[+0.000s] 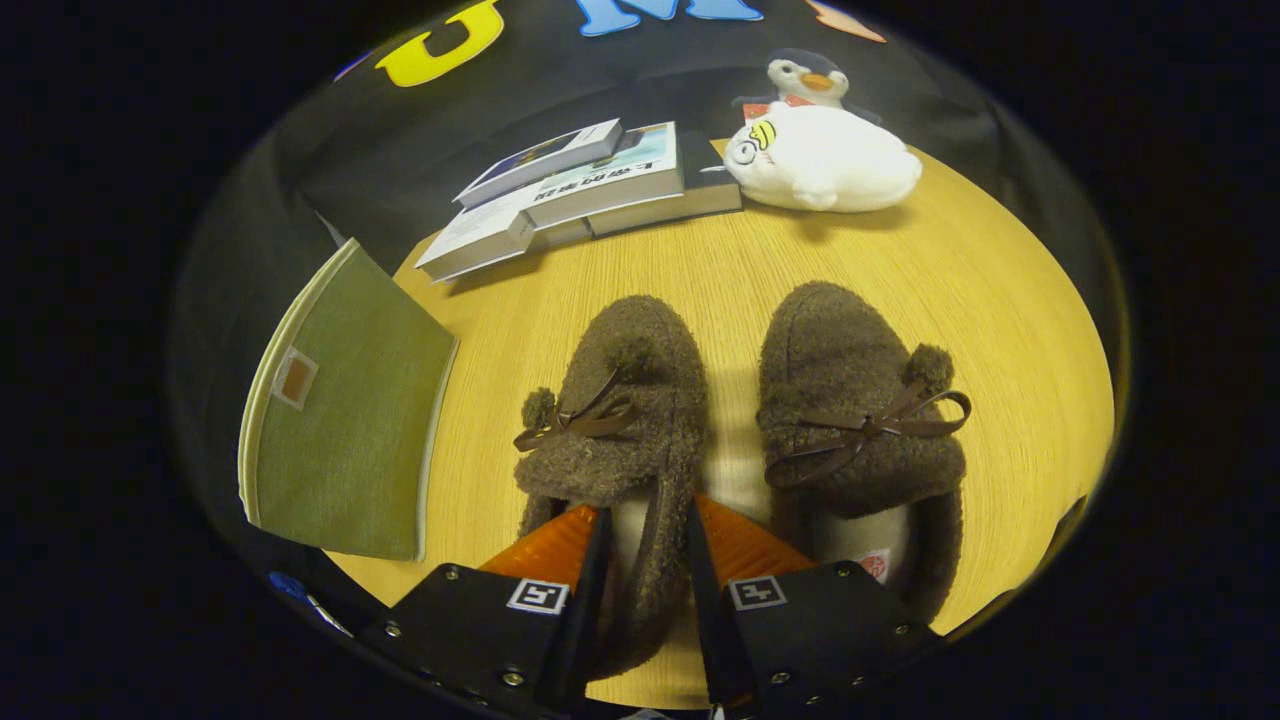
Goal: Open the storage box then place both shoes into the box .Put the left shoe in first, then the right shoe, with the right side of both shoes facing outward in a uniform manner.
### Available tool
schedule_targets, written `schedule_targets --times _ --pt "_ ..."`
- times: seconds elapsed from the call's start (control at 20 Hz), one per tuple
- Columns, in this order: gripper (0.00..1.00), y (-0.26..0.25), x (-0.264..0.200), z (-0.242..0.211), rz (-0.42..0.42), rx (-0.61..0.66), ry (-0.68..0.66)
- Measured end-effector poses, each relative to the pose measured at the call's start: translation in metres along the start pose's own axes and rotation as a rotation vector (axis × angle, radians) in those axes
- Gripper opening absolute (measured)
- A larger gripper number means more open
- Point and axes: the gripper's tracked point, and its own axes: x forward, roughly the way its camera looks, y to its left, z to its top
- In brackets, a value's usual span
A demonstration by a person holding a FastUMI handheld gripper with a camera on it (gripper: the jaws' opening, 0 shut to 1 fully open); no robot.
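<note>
A green fabric storage box [340, 420] lies flat at the left edge of the wooden bench [1020, 330]. Beside it, the left shoe [615, 420] has its inner side wall between the fingers of the tool [645, 560], which grips it. The right shoe [860, 420] sits just beside. Books [580, 190] and plush toys [820, 150] lie beyond.

Two brown slippers [610, 400] [860, 410], three books [590, 190], two soft toys [825, 160] [810, 75], one green box [340, 420], on one desk [1000, 300].
</note>
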Motion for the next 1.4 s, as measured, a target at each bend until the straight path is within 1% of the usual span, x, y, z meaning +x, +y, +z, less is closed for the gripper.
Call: schedule_targets --times 0.05,0.1,0.15,0.25,0.3,0.35,0.6,0.9,1.15,1.4 --pt "0.44 -0.005 0.001 0.000 -0.019 -0.002 0.006" --pt "0.27 -0.012 -0.006 0.005 -0.019 0.047 -0.016" --pt "0.10 -0.008 -0.004 0.002 -0.011 0.091 0.000" --pt "0.10 -0.007 -0.004 0.001 0.007 0.135 0.005" --pt "0.10 -0.015 -0.012 0.011 -0.002 0.165 -0.012" --pt "0.00 -0.009 -0.009 0.002 0.011 0.171 0.004" --pt "0.00 0.005 -0.019 0.011 0.059 0.244 0.004" --pt "0.00 0.037 -0.050 0.043 0.124 0.296 -0.041" --pt "0.00 0.076 -0.077 0.069 0.179 0.312 -0.083" --pt "0.00 0.120 -0.096 0.091 0.221 0.293 -0.117"
